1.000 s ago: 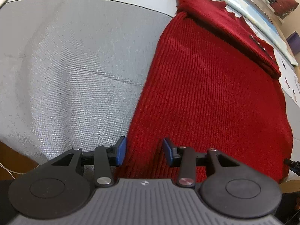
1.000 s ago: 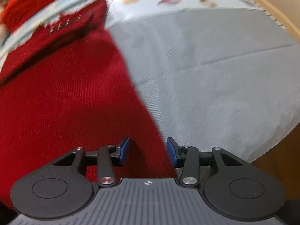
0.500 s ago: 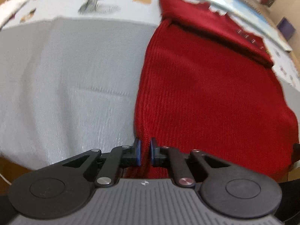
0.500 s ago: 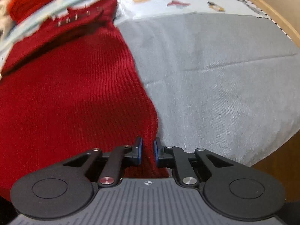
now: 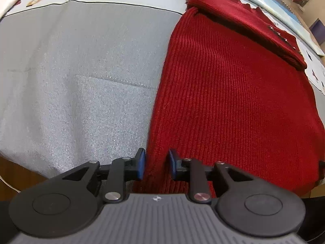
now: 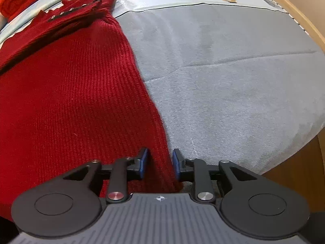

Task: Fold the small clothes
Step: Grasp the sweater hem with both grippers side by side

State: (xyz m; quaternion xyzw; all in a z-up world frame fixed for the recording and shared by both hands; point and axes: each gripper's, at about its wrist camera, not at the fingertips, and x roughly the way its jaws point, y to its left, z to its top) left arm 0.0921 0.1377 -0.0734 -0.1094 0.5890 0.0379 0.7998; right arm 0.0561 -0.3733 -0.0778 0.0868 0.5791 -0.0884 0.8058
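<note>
Your left gripper (image 5: 156, 163) and right gripper (image 6: 159, 163) both stand parted astride the near corners of the red knit garment (image 5: 233, 93) lying flat on the grey cloth (image 5: 81, 71), whose wooden edge (image 6: 300, 10) only the right view shows.

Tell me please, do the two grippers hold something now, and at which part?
Nothing is held. The left gripper and right gripper are both open, each straddling a near corner of the red ribbed knit sweater without clamping it.
</note>
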